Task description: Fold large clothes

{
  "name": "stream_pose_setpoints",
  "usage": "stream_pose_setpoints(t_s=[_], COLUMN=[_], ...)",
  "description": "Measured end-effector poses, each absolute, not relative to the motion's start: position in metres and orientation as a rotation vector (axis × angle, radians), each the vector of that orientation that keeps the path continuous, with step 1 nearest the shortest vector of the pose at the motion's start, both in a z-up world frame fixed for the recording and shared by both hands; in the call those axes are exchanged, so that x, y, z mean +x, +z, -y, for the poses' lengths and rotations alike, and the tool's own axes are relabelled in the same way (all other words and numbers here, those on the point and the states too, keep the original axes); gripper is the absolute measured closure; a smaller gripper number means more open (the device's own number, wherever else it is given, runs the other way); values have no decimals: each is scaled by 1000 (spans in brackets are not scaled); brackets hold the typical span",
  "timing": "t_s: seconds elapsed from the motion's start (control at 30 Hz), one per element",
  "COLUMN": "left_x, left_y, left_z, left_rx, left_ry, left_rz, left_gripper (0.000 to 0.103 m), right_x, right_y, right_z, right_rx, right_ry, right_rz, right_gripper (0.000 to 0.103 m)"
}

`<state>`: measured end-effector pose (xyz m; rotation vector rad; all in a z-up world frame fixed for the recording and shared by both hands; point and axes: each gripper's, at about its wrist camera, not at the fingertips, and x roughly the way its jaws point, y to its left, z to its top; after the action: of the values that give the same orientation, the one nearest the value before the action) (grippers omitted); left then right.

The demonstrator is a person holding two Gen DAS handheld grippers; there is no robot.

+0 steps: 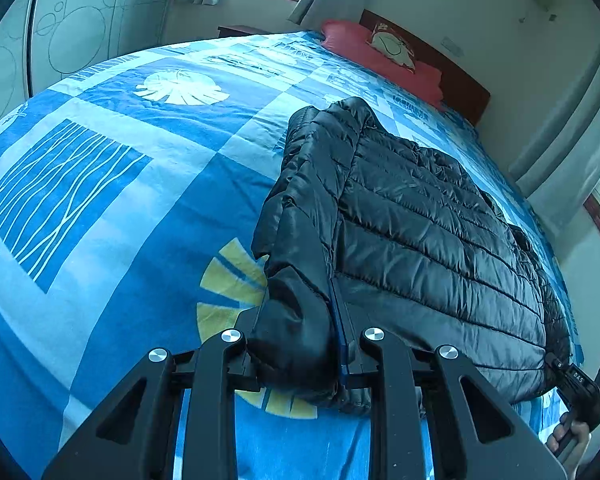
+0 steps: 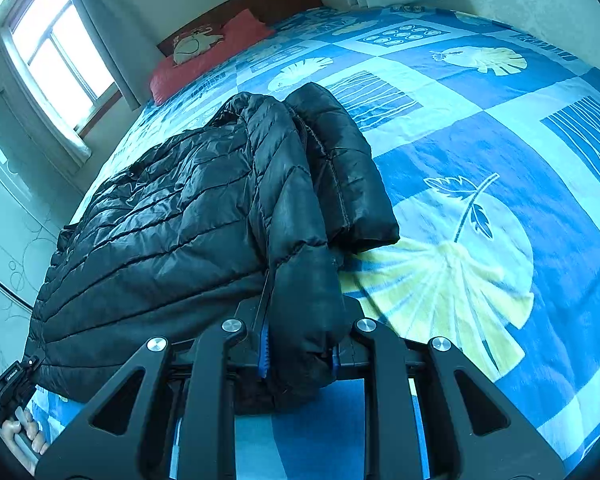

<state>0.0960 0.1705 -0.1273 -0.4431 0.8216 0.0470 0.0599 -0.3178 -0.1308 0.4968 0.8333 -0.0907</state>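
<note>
A black quilted puffer jacket [image 1: 420,216] lies on the bed, its sleeves folded in along the sides; it also shows in the right wrist view [image 2: 172,208]. My left gripper [image 1: 300,356] is shut on the jacket's hem corner at the near left edge. My right gripper [image 2: 300,348] is shut on the jacket's other hem corner, fabric bunched between its blue pads [image 2: 263,346]. The right gripper also shows at the far right of the left wrist view [image 1: 580,384], and the left gripper at the lower left of the right wrist view [image 2: 12,380].
The jacket rests on a blue patterned bedsheet [image 1: 140,208] covering a wide bed. A red pillow [image 1: 380,56] lies by the dark headboard [image 1: 460,80]. A window with curtains [image 2: 56,52] and a wardrobe [image 1: 72,28] flank the bed.
</note>
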Motion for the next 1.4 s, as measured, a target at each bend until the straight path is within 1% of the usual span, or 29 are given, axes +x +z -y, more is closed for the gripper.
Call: stream_pose_setpoints(t_s=[0.4,0.5,0.57,0.6,0.67,0.7,0.77,0.83,0.9,0.97,1.1,1.13,1.17,1.2,1.23,1.4], left_x=[93,94,95,95,94,94,90,85,78,70,55,53,51,52,53,75], left_y=[-132,-134,-135,-134,-134,-134,-132,-130,-126,-122,-111,-109,-105,-101,-99,-92], left_z=[-175,-178,-178,-178,-178,-179,-182,-184,-188,-193,-212,-215,-220,-224,-227,-230], left_rx=[-447,-457,-450,-438,-426,-426,-422,-410,-386,-358,-338,-338,-340,-340,-339,-324], left_ry=[33,27,27,31,34,37,37,38,32,34,51,55,61,65,64,53], left_rz=[-826,-830,-833,-834,-834,-837,-840,-843,-843,-851,-853,-849,-842,-835,-831,-839], left_gripper=[78,77,76,75,70,68,60,54,48,40,38,38,37,36,33,32], right_x=[59,61,61,60,57,54,48,41,34,26,13,13,15,17,23,65], right_y=[-134,-134,-135,-135,-136,-136,-134,-129,-122,-114,-92,-89,-85,-83,-81,-80], right_z=[321,320,321,321,325,327,330,332,334,335,331,329,325,319,308,247], right_rx=[501,491,479,477,486,494,496,480,446,412,332,326,323,322,313,274], right_ry=[-90,-98,-108,-114,-129,-134,-139,-147,-176,-204,-286,-284,-272,-252,-219,-47], right_rz=[-841,-847,-852,-855,-861,-864,-868,-873,-884,-887,-859,-852,-848,-846,-846,-861], right_gripper=[82,79,73,71,62,60,52,49,48,47,47,52,63,67,70,70])
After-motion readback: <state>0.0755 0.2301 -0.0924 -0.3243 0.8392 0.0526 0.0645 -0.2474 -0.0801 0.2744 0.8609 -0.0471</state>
